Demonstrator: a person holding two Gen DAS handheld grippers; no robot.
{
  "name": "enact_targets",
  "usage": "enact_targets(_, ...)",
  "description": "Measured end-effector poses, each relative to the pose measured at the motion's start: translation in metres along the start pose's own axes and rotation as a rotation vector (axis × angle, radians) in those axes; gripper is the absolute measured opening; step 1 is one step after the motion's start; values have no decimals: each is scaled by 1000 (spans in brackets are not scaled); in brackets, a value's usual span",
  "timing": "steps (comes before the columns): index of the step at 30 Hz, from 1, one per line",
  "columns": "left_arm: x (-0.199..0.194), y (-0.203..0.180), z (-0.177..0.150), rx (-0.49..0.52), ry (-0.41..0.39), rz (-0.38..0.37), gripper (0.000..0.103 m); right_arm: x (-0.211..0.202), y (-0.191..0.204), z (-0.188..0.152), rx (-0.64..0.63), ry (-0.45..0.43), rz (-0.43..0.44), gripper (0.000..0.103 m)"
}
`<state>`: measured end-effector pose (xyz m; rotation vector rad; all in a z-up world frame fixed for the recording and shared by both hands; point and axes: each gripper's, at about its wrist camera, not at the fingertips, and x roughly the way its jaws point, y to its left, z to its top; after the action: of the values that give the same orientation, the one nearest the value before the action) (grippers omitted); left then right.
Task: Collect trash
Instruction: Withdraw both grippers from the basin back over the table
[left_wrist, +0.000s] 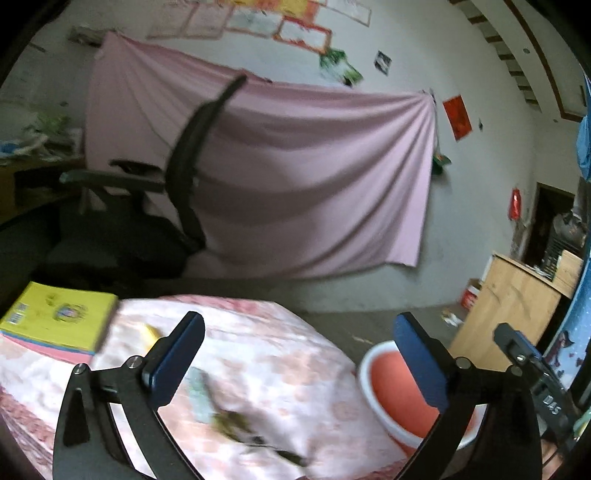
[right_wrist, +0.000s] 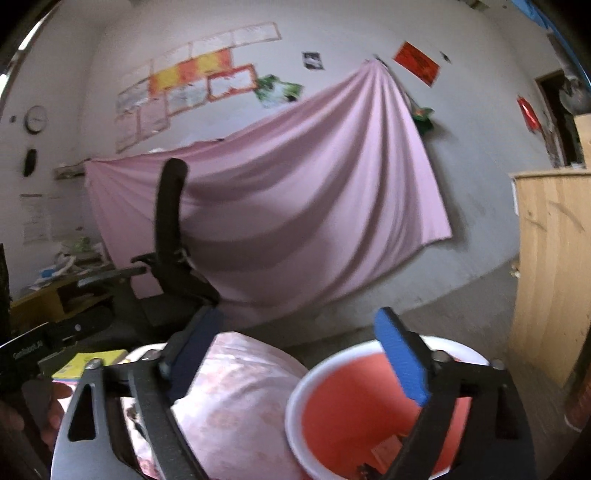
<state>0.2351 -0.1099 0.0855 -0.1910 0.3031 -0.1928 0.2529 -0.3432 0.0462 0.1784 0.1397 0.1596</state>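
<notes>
Left wrist view: the left gripper is held with its jaws spread wide and nothing between the pads, above a table covered by a pink floral cloth. On that cloth, below the gripper, a pale scrap with dark green debris is seen, blurred — it is judged to be trash yet to be collected. A small yellow item lies further back, beside a yellow book; what it is cannot be told.

In the right wrist view the right gripper is likewise wide open and empty, poised over the red bin with the white rim, which stands just beside the table edge. A few scraps can be made out at the bin's bottom.

Risks are judged as follows. The cloth is soft and loose, so a fold could be pinched together with the debris and the cloth dragged. The debris looks light and crumbly, so bits could be scattered or dropped between table and bin. With both grippers close together near the bin, a collision could be caused by a hasty reach — and the motion blur suggests quick movement.

Beyond the table, a black office chair is seen before a pink sheet pinned to a grey wall hung with posters, and a wooden cabinet stands to the right.
</notes>
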Motion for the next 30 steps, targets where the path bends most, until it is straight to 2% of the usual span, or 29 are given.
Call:
enact_targets(9, -45, 49, -7, 10, -118, 88, 101, -3, 53, -1, -80, -95, 112, 103)
enact_targets(18, -68, 81, -14, 30, -167, 153, 101, -4, 96, -13, -162, -126, 182, 103)
enact_targets(24, -71, 98, -20, 42, -154, 176, 101, 5, 114, -22, -211, -74, 215, 103)
enact_targets(30, -61, 112, -32, 36, -60, 203, 101, 25, 128, -31, -245, 63, 226, 103)
